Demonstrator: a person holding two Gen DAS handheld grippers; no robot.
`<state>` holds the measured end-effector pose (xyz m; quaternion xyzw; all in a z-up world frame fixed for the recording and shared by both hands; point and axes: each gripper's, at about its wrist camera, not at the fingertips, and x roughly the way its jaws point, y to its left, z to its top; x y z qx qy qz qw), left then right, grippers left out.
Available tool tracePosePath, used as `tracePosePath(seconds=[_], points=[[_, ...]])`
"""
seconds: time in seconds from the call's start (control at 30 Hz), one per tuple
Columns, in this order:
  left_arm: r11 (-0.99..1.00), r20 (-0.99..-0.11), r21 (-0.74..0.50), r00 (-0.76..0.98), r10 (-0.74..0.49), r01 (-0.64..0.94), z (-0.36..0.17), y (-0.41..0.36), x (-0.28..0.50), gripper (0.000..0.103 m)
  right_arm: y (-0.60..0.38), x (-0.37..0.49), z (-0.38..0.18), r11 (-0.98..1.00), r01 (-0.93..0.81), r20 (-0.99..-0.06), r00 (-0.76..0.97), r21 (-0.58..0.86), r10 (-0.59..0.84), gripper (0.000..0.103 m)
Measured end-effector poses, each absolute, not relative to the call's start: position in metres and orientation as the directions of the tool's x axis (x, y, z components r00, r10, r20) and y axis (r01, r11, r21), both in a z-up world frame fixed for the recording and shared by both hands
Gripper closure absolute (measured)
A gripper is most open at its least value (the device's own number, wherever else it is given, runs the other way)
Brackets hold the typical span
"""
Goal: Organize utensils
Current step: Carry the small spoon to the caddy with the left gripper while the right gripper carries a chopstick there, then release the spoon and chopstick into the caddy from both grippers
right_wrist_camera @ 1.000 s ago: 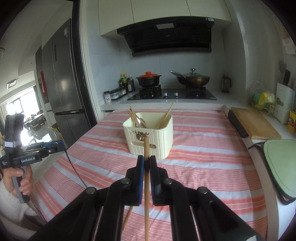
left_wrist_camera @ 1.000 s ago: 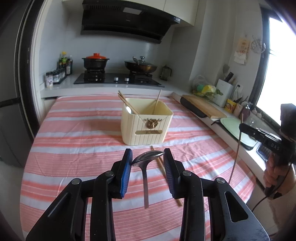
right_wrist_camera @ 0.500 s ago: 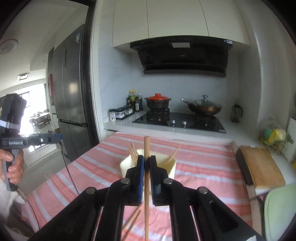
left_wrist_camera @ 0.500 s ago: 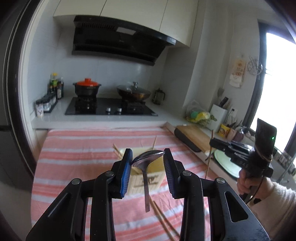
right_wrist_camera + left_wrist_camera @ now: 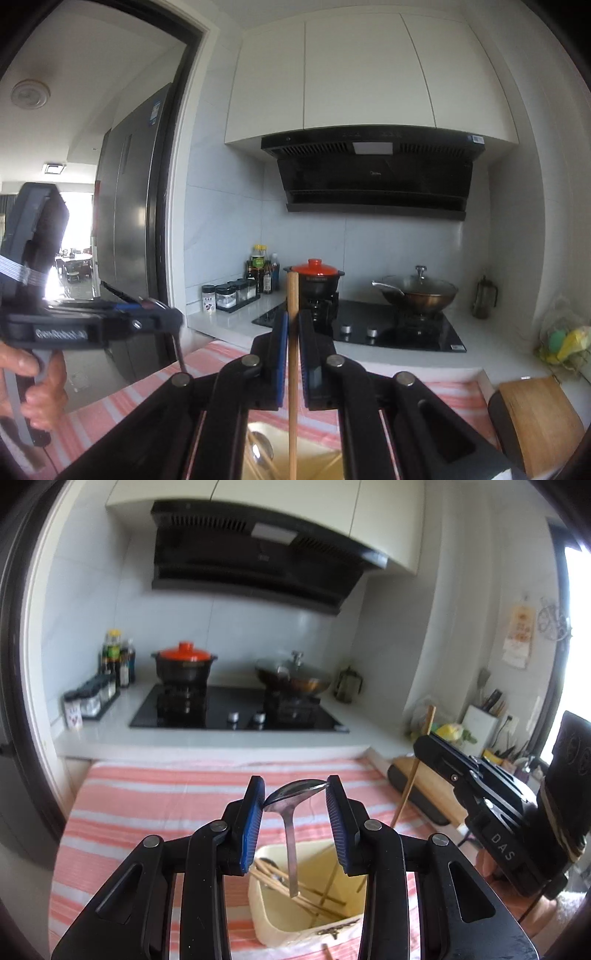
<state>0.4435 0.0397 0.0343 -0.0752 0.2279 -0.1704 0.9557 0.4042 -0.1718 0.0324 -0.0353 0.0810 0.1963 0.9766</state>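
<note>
A steel spoon [image 5: 293, 834] hangs handle-down over the cream holder [image 5: 271, 923] (chopsticks already inside); a wooden chopstick [image 5: 292, 369] stands upright above it.

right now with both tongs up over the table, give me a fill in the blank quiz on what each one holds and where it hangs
1. The left tongs grip a ____ by its bowl, handle hanging down.
2. The right tongs are shut on a wooden ____.
3. The handle's tip hangs over the open cream ____, which has chopsticks inside.
4. The pot on the stove has a ____ lid.

Missing words: spoon; chopstick; bin; red
</note>
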Motion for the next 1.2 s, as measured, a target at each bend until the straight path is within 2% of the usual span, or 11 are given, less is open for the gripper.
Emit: tracePosePath(seconds=[0.07, 0.27, 0.5, 0.53, 0.6, 0.7, 0.83, 0.9, 0.93, 1.1, 1.2], points=[[0.933, -0.465, -0.228, 0.811, -0.354, 0.277, 0.016, 0.037, 0.458, 0.069, -0.169, 0.42, 0.018, 0.919, -0.394, -0.218, 0.898, -0.015, 0.382, 0.097], [0.934, -0.599, -0.257, 0.718, -0.355, 0.247, -0.028, 0.033, 0.492, 0.069, -0.168, 0.458, -0.034, 0.919, -0.391, -0.43, 0.821, 0.057, 0.376, 0.097], [0.947, -0.692, -0.238, 0.646, -0.321, 0.215, -0.058, 0.027, 0.504, 0.066, -0.165, 0.478, -0.062, 0.93, -0.362, -0.556, 0.762, 0.06, 0.332, 0.094], [0.945, -0.696, -0.246, 0.64, -0.326, 0.214, -0.059, 0.03, 0.501, 0.065, -0.165, 0.477, -0.06, 0.934, -0.352, -0.564, 0.762, 0.052, 0.319, 0.092], [0.943, -0.688, -0.254, 0.645, -0.332, 0.214, -0.051, 0.042, 0.483, 0.062, -0.169, 0.466, -0.047, 0.94, -0.336, -0.555, 0.773, 0.051, 0.306, 0.075], [0.956, -0.681, -0.192, 0.671, -0.293, 0.224, -0.036, 0.062, 0.444, 0.051, -0.178, 0.432, -0.016, 0.942, -0.336, -0.516, 0.807, -0.005, 0.286, 0.055], [0.962, -0.692, -0.065, 0.683, -0.234, 0.263, -0.032, 0.082, 0.362, 0.031, -0.199, 0.367, 0.002, 0.92, -0.379, -0.539, 0.797, -0.095, 0.273, 0.051], [0.962, -0.703, -0.046, 0.676, -0.222, 0.268, -0.047, 0.086, 0.321, 0.023, -0.215, 0.328, -0.006, 0.919, -0.379, -0.557, 0.789, -0.111, 0.258, 0.045], [0.961, -0.713, -0.065, 0.661, -0.232, 0.267, -0.06, 0.086, 0.303, 0.019, -0.226, 0.304, -0.02, 0.923, -0.37, -0.573, 0.782, -0.106, 0.247, 0.044], [0.939, -0.767, -0.273, 0.542, -0.343, 0.208, -0.148, 0.066, 0.237, 0.019, -0.247, 0.215, -0.119, 0.959, -0.279, -0.693, 0.7, -0.043, 0.172, 0.044], [0.926, -0.781, -0.331, 0.498, -0.376, 0.18, -0.186, 0.043, 0.217, 0.02, -0.242, 0.176, -0.169, 0.968, -0.25, -0.74, 0.653, -0.008, 0.162, 0.044]])
